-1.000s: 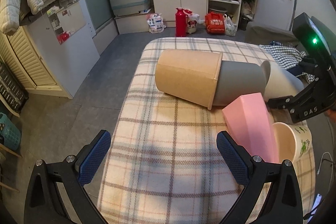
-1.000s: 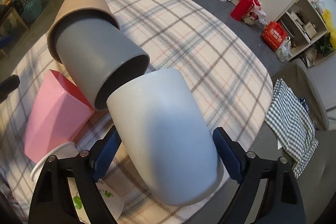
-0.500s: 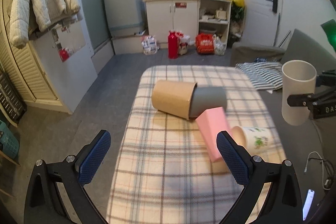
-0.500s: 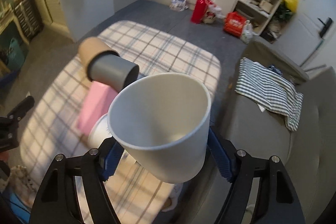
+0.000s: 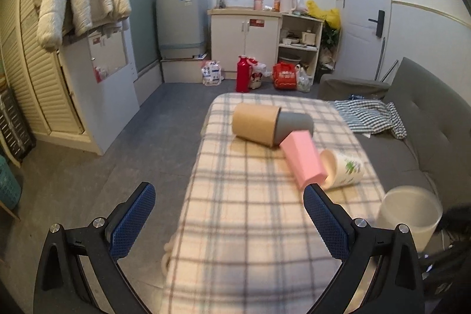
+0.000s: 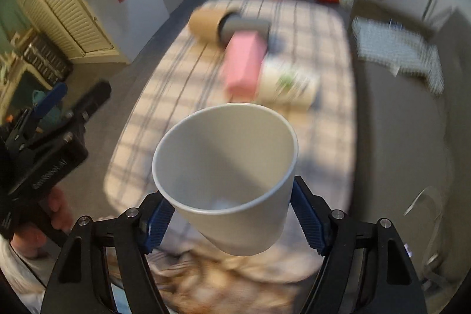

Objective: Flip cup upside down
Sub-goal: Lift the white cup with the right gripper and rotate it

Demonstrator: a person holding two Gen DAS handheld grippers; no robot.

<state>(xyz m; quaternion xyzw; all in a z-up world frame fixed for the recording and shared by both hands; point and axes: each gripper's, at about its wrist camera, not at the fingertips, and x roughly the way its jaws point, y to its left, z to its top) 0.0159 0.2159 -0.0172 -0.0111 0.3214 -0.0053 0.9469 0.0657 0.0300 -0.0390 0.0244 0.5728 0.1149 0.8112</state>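
The right gripper (image 6: 232,221) is clenched on a plain white plastic cup (image 6: 228,175), blue pads pressing its sides, mouth tilted up toward the camera, held above the near end of the plaid-covered table (image 5: 250,214). The left gripper (image 5: 226,221) hangs with its jaws spread wide and nothing between them, over the same near end, left of the white cup. Farther along the table lie a cream cup with a green print (image 5: 343,171), a pink faceted cup (image 5: 303,161) touching it, then a grey cup (image 5: 294,125) nested in a tan cardboard cup (image 5: 254,122).
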